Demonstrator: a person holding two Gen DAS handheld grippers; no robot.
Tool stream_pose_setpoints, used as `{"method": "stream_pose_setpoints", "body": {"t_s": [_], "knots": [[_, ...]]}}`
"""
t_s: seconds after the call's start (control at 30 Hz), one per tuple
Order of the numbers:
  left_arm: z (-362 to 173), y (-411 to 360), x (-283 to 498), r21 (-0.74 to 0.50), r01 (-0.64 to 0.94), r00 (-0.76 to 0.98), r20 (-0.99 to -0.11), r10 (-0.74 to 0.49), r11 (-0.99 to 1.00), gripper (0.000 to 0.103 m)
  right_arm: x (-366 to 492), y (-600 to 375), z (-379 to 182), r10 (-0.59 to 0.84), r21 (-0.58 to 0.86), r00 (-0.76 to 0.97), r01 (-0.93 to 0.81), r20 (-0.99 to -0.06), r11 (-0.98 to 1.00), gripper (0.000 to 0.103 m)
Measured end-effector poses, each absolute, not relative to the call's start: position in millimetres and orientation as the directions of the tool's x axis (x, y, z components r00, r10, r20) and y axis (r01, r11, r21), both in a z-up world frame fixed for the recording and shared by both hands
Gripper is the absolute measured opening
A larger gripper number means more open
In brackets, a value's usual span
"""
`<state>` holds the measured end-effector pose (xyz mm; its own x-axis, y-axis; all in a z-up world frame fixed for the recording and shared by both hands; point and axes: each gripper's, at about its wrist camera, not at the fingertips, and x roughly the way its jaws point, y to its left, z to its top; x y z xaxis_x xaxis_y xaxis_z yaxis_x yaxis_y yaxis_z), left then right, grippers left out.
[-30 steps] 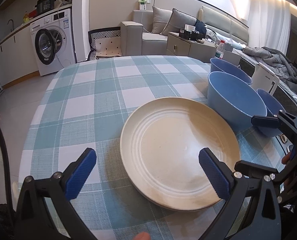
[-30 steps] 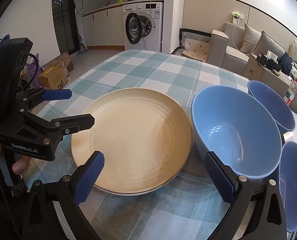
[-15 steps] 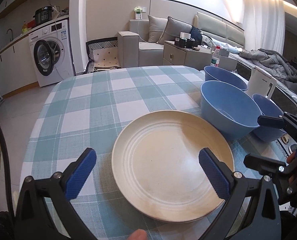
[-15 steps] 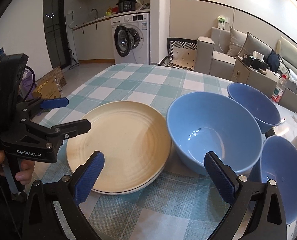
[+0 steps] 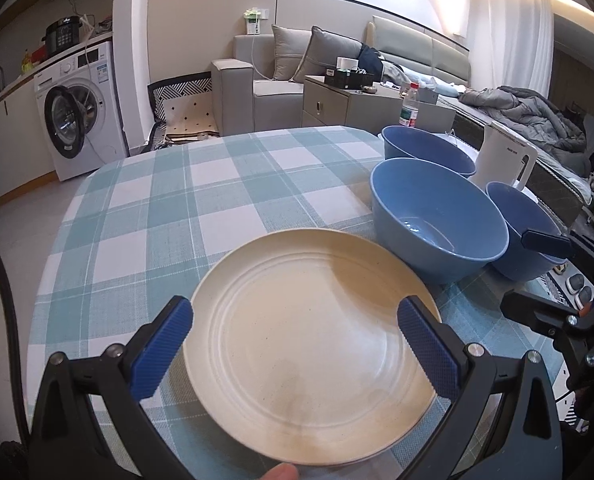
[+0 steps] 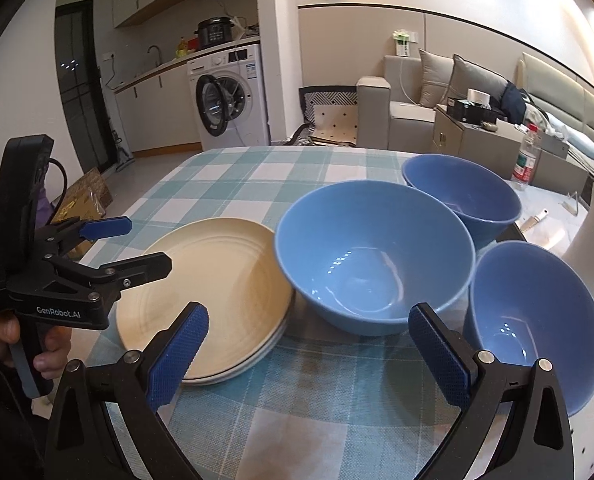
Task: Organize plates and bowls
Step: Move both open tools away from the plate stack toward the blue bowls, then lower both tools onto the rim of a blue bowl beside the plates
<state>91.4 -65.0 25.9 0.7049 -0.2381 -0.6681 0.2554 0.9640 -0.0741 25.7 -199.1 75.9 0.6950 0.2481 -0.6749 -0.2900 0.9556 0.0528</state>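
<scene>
A stack of cream plates (image 5: 309,336) (image 6: 213,292) lies on the checked table near its front edge. Three blue bowls stand to its right: a large one (image 5: 437,220) (image 6: 373,256), one behind it (image 5: 425,148) (image 6: 461,192), and one at the near right (image 5: 517,224) (image 6: 533,320). My left gripper (image 5: 297,348) hovers open above the plates, nothing between its fingers. My right gripper (image 6: 309,356) is open too, held in front of the large bowl, between the plates and the near-right bowl. In the right wrist view the left gripper (image 6: 113,240) shows beside the plates.
A white kettle (image 5: 505,160) stands at the table's right edge behind the bowls. A water bottle (image 6: 527,156) sits further back. The blue-checked tablecloth (image 5: 201,200) stretches bare to the left and far side. A washing machine (image 5: 77,108) and sofa lie beyond.
Both grippers have drawn back and up from the table. The right one has swung rightward, from over the plates toward the bowls. Both stay open; plates and bowls have not moved.
</scene>
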Motion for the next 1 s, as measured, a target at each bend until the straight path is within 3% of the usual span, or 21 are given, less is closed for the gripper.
{"method": "stream_pose_setpoints", "body": {"t_s": [0.6,0.73,1.0], "knots": [[26.6,-86.0,117.0,-0.08,0.301,0.666,-0.695,-0.27,0.95,0.103,46.7,-236.4,59.4,0.267,0.233,0.657,-0.14,-0.705,0.962,0.101],[26.1,-90.1,122.9,-0.11,0.323,0.652,-0.694,-0.306,0.94,0.102,51.2,-238.6,56.4,0.257,0.233,0.654,-0.126,-0.712,0.964,0.089],[24.0,-99.0,136.8,-0.122,0.337,0.639,-0.698,-0.322,0.934,0.101,53.1,-242.4,56.4,0.25,0.241,0.669,-0.108,-0.7,0.964,0.086]]}}
